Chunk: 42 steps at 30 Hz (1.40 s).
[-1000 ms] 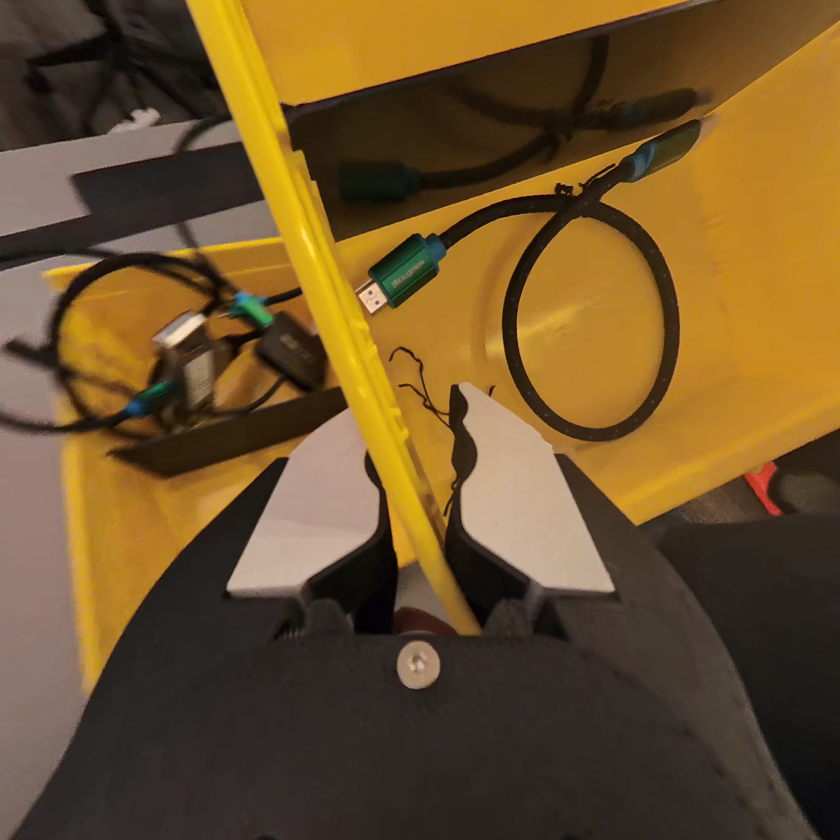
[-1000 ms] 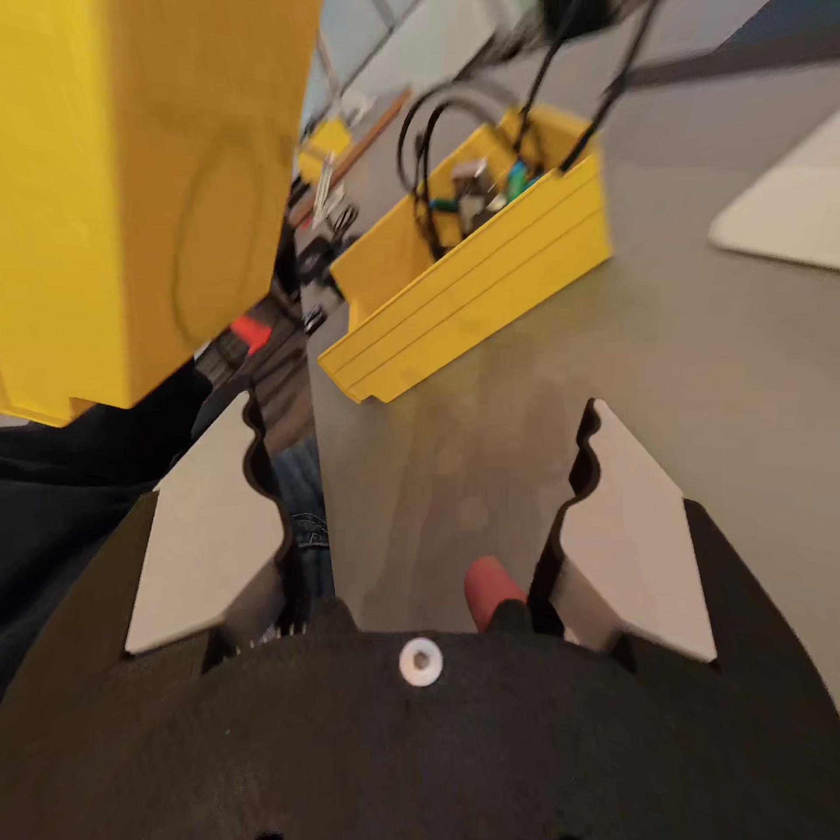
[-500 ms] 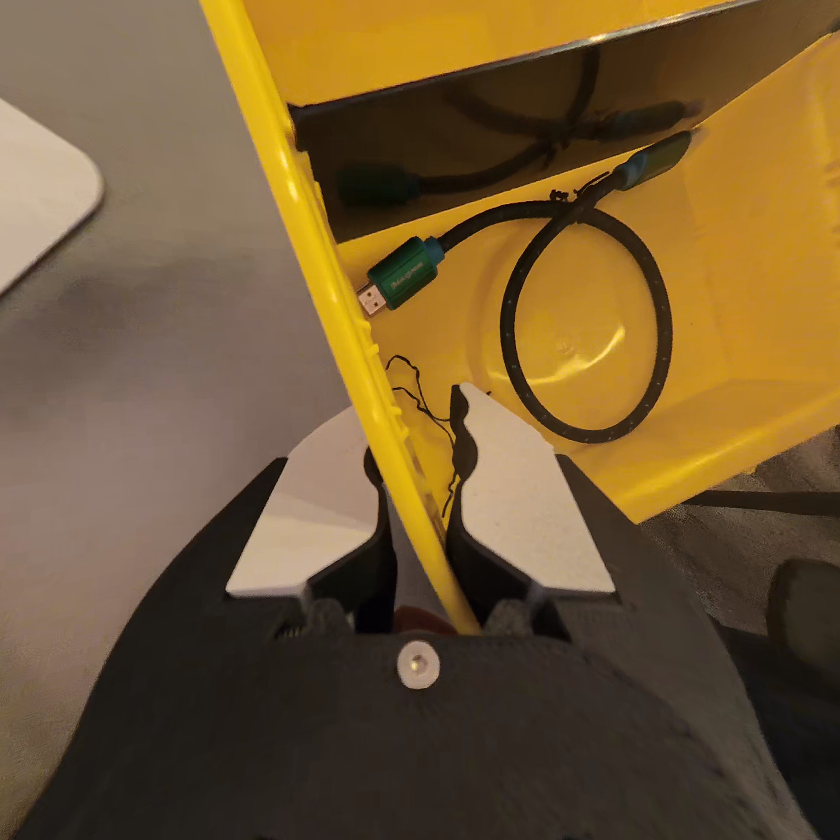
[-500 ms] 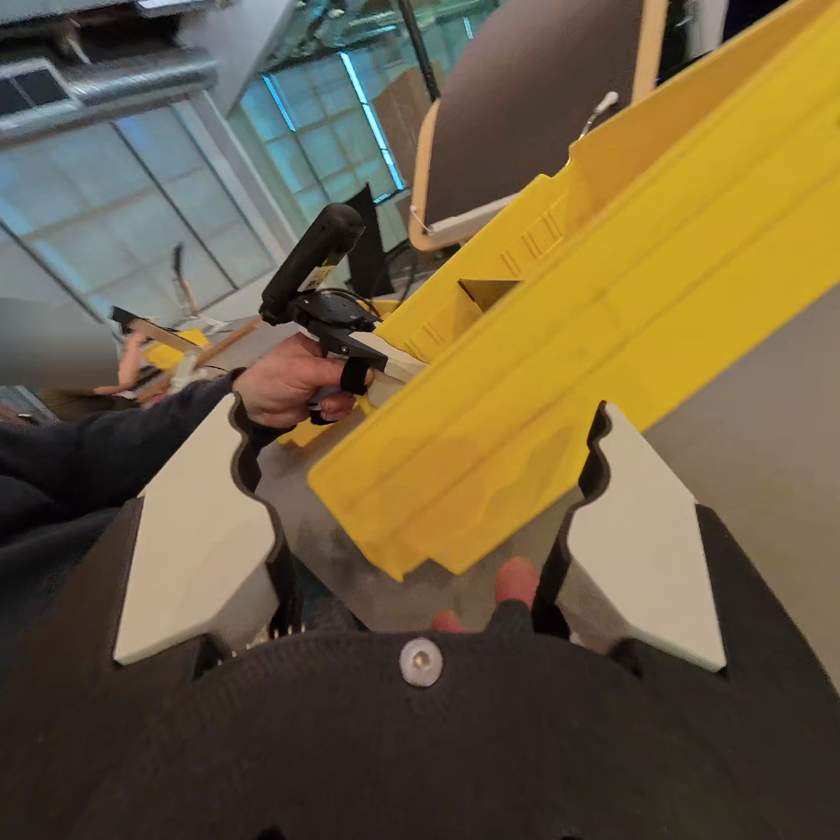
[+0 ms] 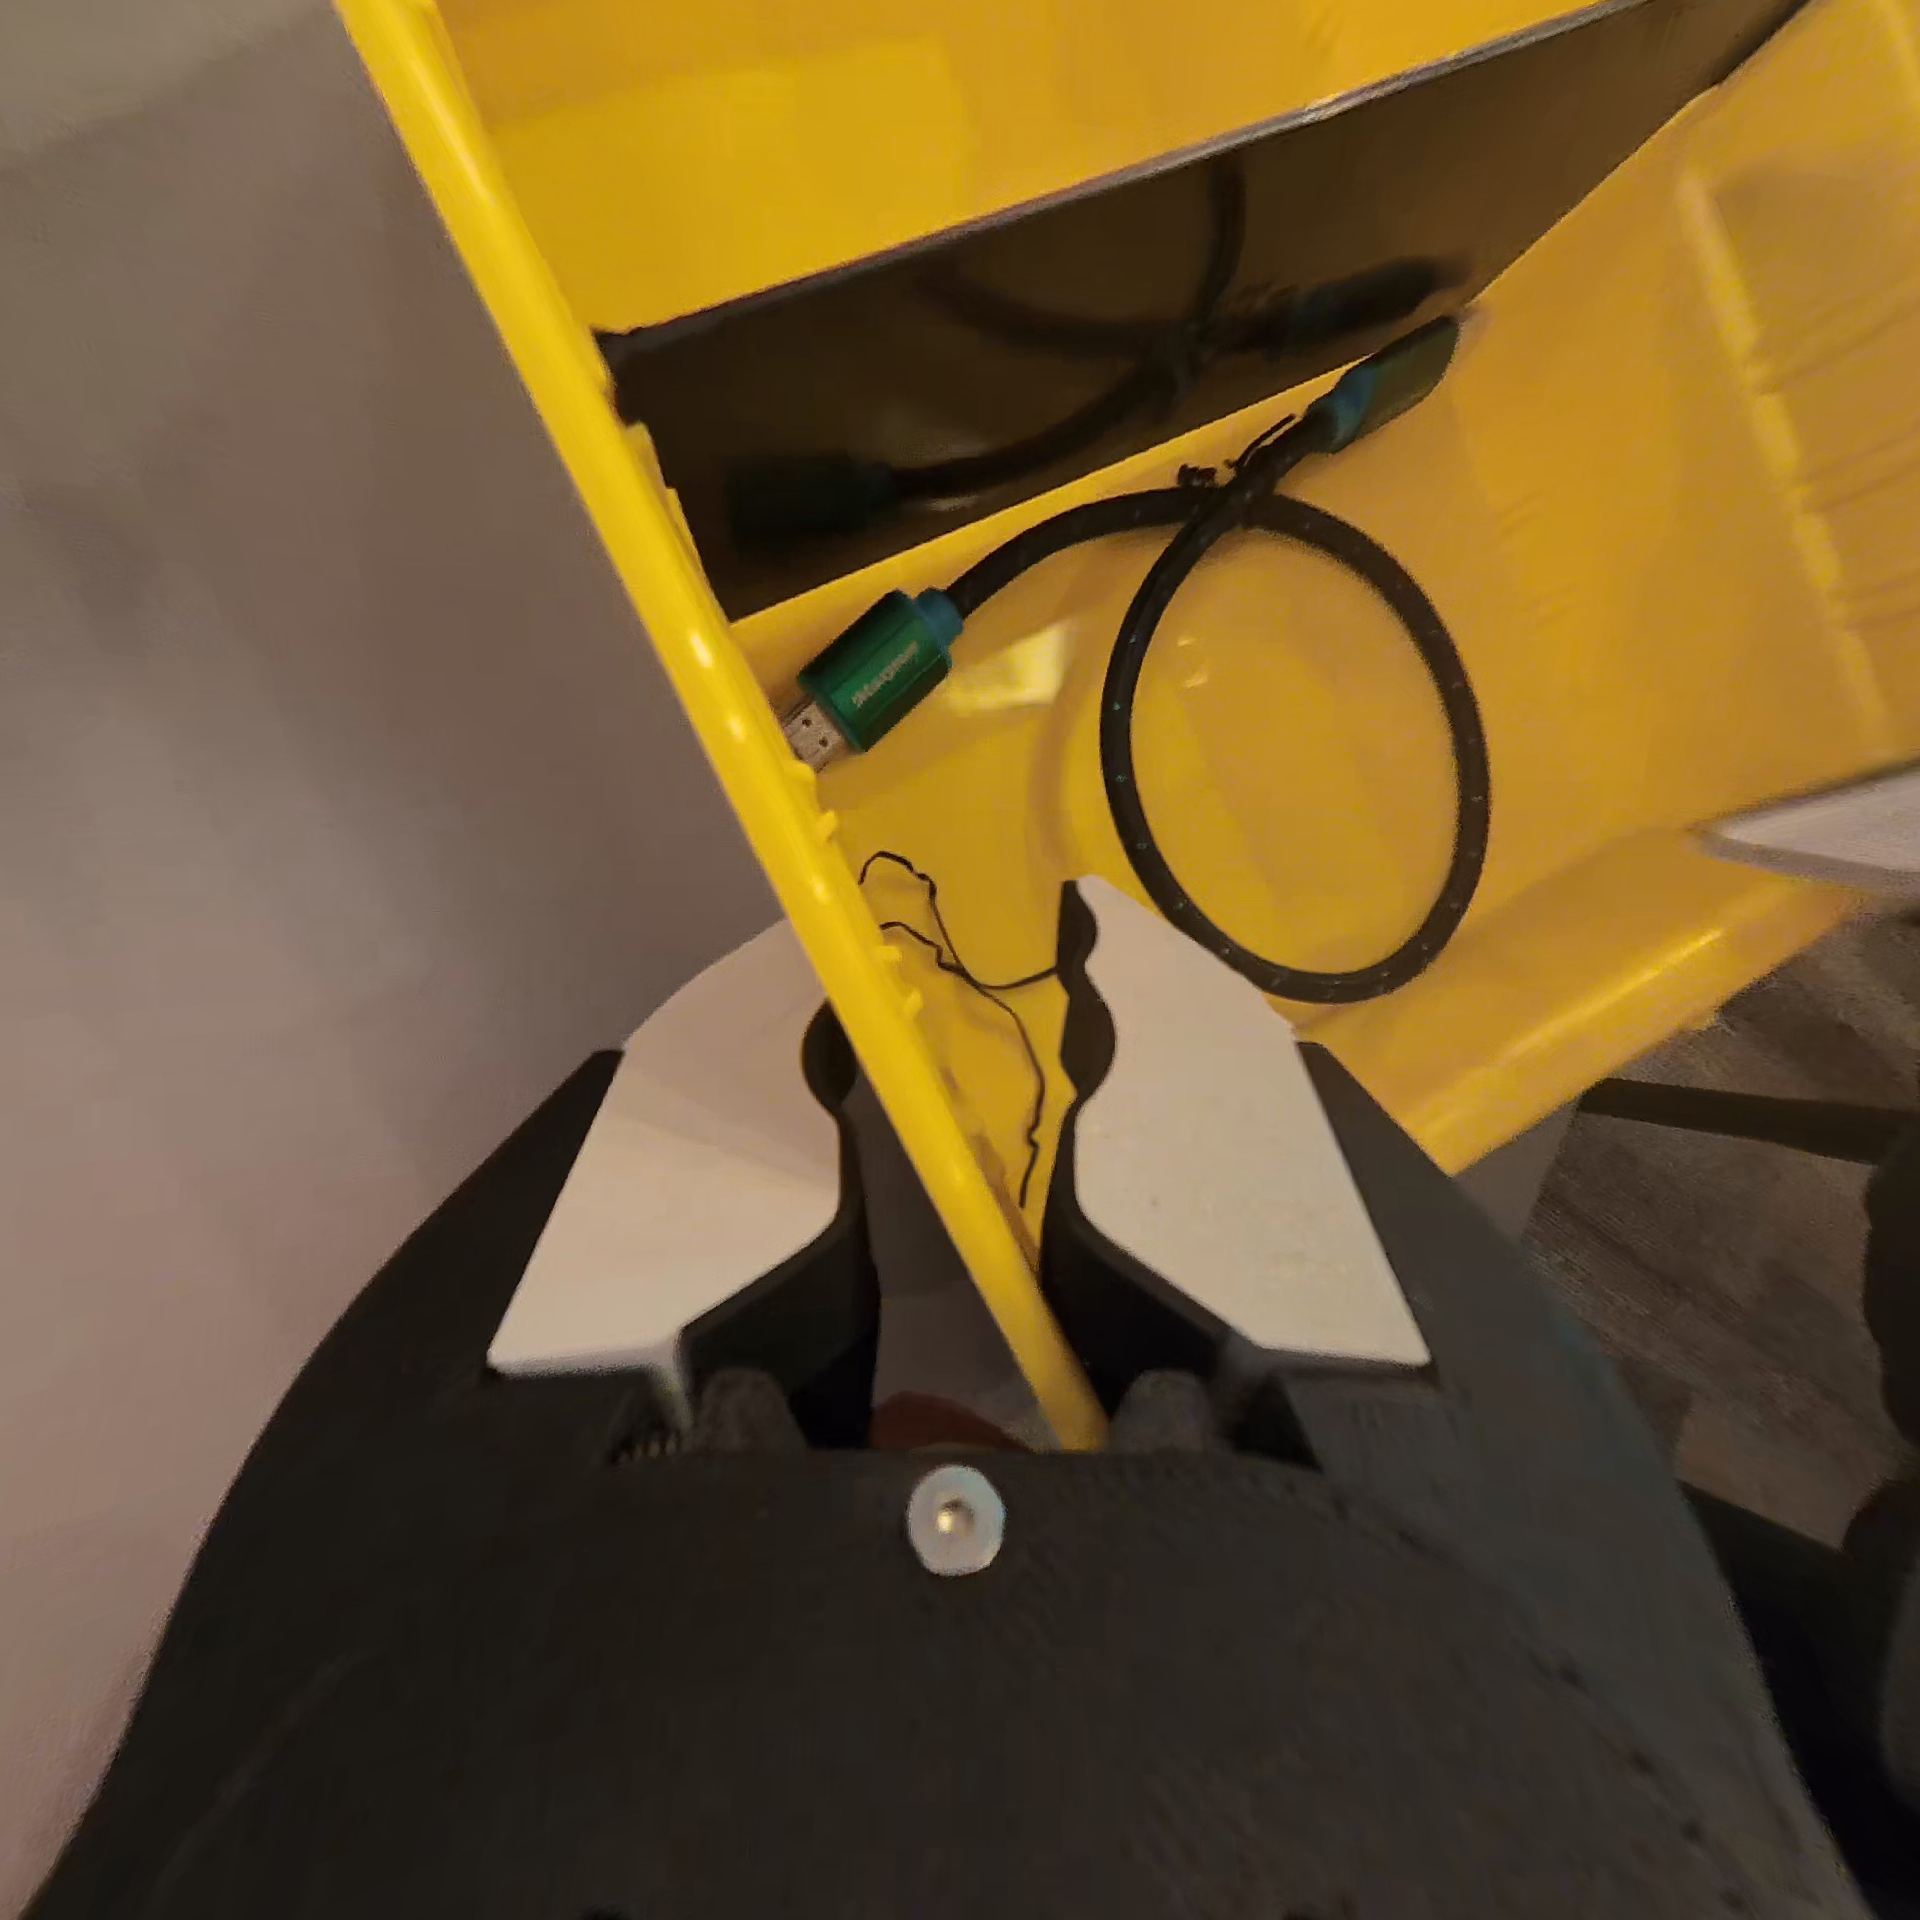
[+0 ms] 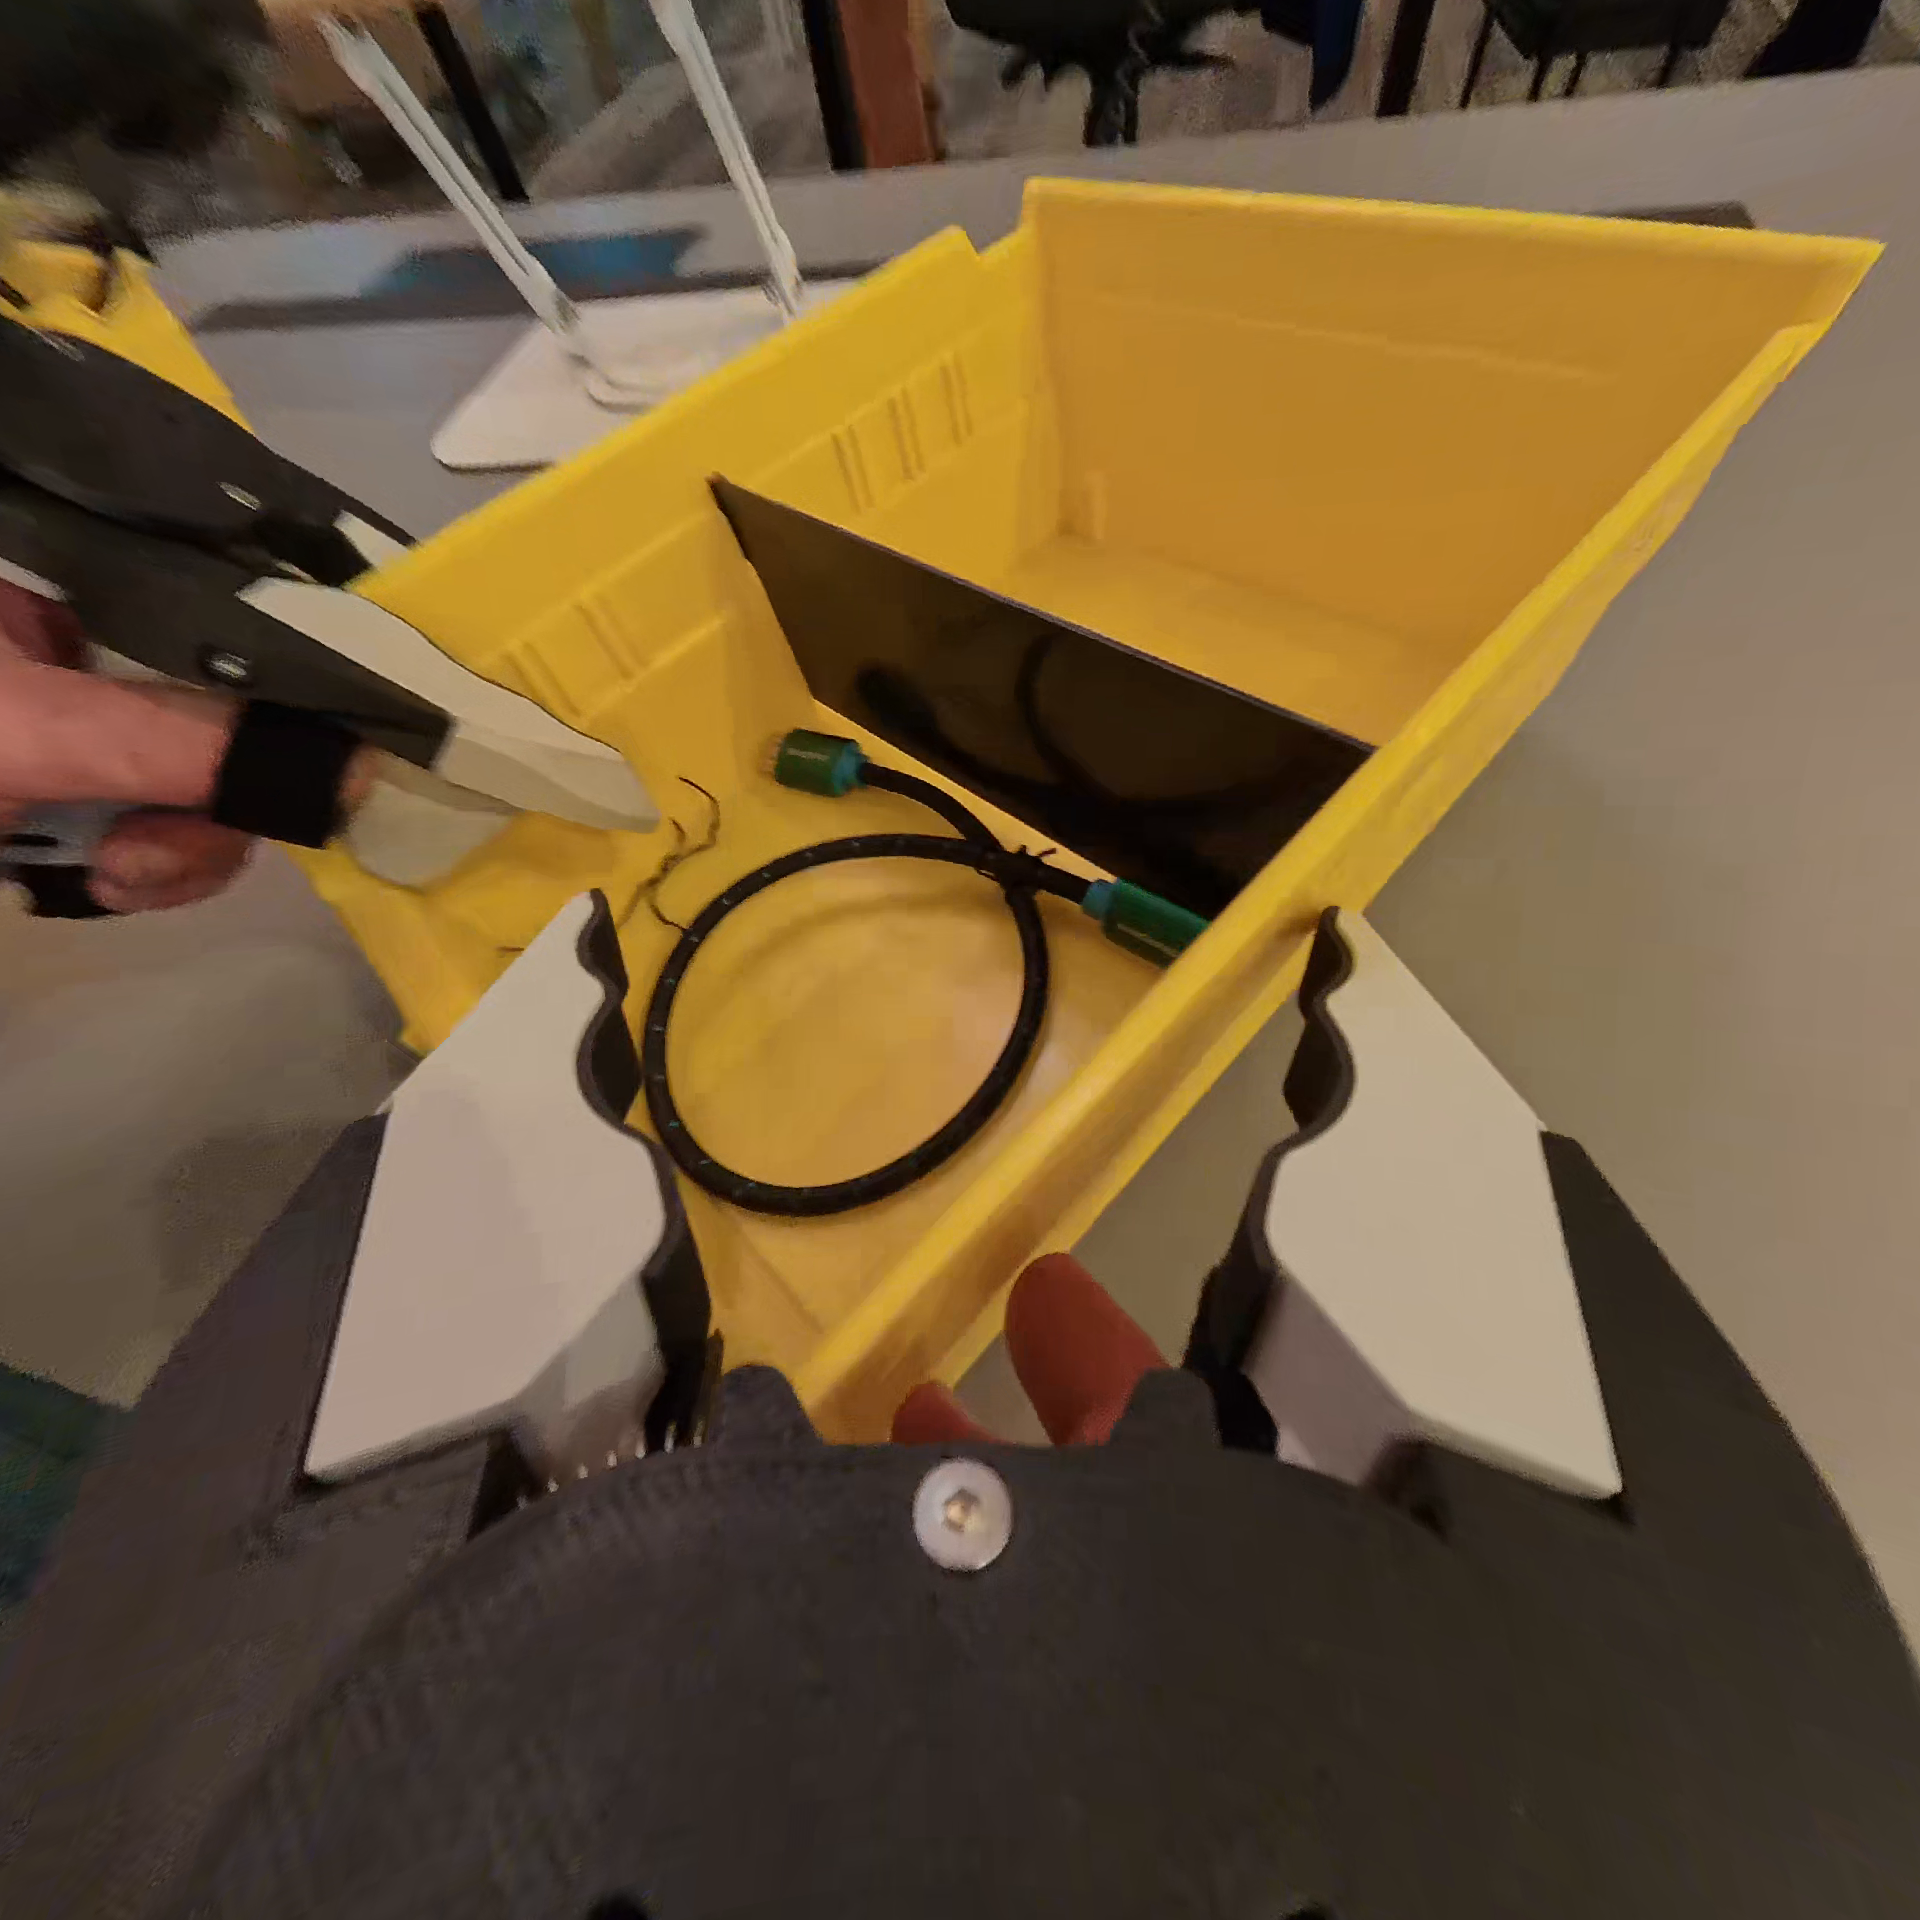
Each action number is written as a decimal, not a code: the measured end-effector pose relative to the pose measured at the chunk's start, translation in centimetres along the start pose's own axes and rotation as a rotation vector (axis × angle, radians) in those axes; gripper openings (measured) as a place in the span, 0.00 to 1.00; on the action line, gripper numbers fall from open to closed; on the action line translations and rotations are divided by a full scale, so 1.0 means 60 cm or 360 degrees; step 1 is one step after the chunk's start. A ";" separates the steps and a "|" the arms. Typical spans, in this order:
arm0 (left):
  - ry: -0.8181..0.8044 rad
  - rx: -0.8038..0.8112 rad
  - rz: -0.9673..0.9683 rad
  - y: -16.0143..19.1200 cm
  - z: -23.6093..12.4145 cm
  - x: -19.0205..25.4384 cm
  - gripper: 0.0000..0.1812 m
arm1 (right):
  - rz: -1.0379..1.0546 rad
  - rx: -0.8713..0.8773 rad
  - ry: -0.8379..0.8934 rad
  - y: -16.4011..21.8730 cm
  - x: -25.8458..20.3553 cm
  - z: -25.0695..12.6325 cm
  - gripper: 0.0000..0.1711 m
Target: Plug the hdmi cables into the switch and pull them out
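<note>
1. The HDMI cable (image 6: 842,1039), black and braided with green plugs at both ends, lies coiled in one loop on the floor of the near compartment of a yellow bin (image 6: 1351,436).
2. One green plug (image 5: 878,681) points at the bin's side wall, its metal tip just beside it; the other plug (image 6: 1143,920) rests against the opposite wall, at the foot of a black divider (image 6: 1039,665) that splits the bin in two.
3. A loose black thread (image 5: 966,966) trails on the bin floor near the coil.
4. The left gripper (image 5: 961,1049) has its jaws pinched on the bin's side wall, one finger outside and one inside.
5. From the right wrist view, a hand (image 6: 94,769) holds that left gripper (image 6: 520,784) at the bin's edge.
6. The right gripper (image 6: 961,987) hovers over the near end of the bin with jaws spread wide, holding nothing; the opposite wall runs between them.
7. The bin sits on a grey table (image 6: 1662,831); a white stand base (image 6: 551,405) is behind it.
</note>
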<state>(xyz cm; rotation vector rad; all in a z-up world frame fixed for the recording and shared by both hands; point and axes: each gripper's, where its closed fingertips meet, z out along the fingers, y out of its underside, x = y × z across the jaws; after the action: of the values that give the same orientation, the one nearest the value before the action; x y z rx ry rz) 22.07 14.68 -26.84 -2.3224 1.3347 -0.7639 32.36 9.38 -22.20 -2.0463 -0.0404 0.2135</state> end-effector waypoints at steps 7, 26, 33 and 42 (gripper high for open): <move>0.0165 0.0001 0.0067 -0.002 -0.047 0.035 0.40 | 0.0019 -0.0123 0.0117 0.027 0.050 0.025 0.53; -0.1257 0.0197 -0.0796 0.455 -0.695 -0.520 0.62 | -0.0039 -0.0288 0.0090 0.015 0.188 0.027 0.25; -0.0976 0.0015 -0.0909 0.529 -0.606 -0.544 0.59 | 0.0016 -0.0381 0.0073 0.022 0.258 0.013 0.28; -0.0705 0.0077 -0.0836 0.492 -0.546 -0.522 0.03 | -0.0007 -0.0429 0.0160 0.021 0.323 0.006 0.34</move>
<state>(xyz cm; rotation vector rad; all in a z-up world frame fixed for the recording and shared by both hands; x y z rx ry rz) -30.79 26.18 -25.66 -2.6237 0.5198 -0.3667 51.31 11.44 -26.05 -2.3227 -0.0121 0.1062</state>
